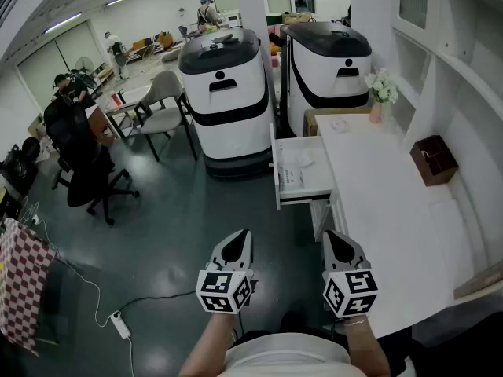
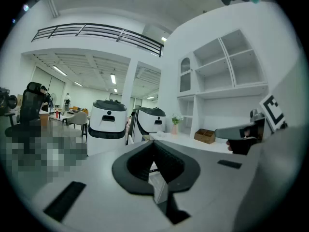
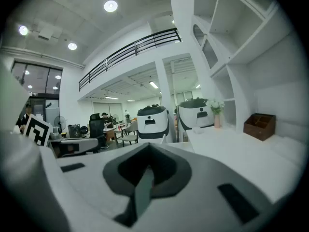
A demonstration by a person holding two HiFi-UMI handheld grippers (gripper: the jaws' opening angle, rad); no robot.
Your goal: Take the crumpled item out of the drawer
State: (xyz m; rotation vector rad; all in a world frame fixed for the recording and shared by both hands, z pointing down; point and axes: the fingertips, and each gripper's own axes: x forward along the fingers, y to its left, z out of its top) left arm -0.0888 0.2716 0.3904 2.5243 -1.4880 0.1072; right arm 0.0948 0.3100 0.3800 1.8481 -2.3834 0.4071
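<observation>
Jaws are pressed together on both grippers, with nothing held between them. The left gripper [image 1: 236, 248] and right gripper [image 1: 338, 248] are held side by side, well short of the drawer [image 1: 277, 175].

Hidden / unclear:
- The drawer's inside is blocked in both gripper views by the gripper bodies. It is seen only from the head view.
- The crumpled item [image 1: 305, 161] is small and pale, and its detail can't be resolved.
- What is in the wooden box [image 1: 432, 159] can't be made out.
- The checked cloth [image 1: 20, 281], far left of the left jaws, is cut off at the frame edge.

Containers:
- The drawer is pulled open ahead of the right jaws, slightly to their left.
- The crumpled item is seen inside it, toward the end far from the jaws.
- A printed sheet [image 1: 291, 179] lies flat in the same drawer, nearer the jaws. Contact between the two can't be told.

Surroundings:
- The desk [image 1: 377, 203] runs ahead and right of the right jaws. The wooden box is set on it further right, and the flowers [image 1: 383, 91] at its far end.
- The left machine [image 1: 228, 93] and right machine [image 1: 330, 61], both white, are parked beyond the drawer.
- Dark floor [image 1: 173, 234] is seen between the left jaws and the left machine.
- An office chair [image 1: 82, 167] is well to the left.
- A power strip [image 1: 120, 324] lies on the floor left of the left gripper.
</observation>
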